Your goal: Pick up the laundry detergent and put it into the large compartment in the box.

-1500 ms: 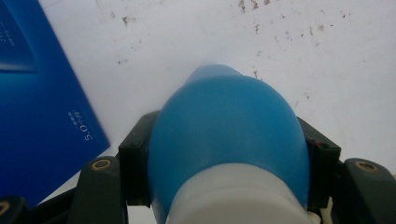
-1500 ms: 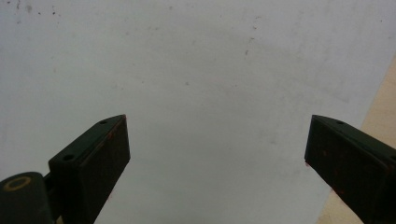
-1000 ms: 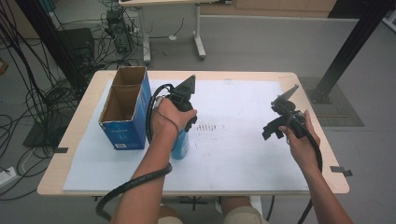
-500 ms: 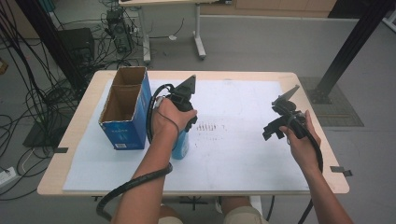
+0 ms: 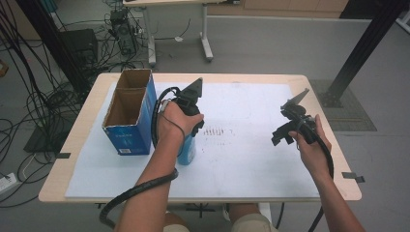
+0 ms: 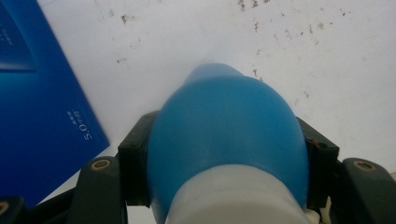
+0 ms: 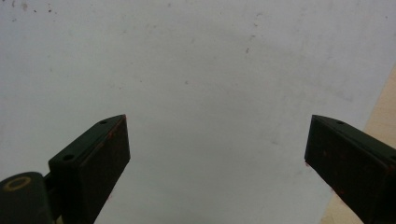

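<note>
A blue bottle with a pale collar stands upright on the white mat, and my left gripper is shut on it from above with a jaw pressed to each side. From the high view the blue bottle shows just under the person's left hand, right of the box. My right gripper hovers over the mat's right side. Its jaws stand wide apart with nothing between them, and the right gripper looks down on bare mat.
An open blue cardboard box stands at the mat's left, close beside the bottle; the blue box nearly touches it. The white mat has faint dark smudges at its middle. The wooden table edge lies just right of the right gripper.
</note>
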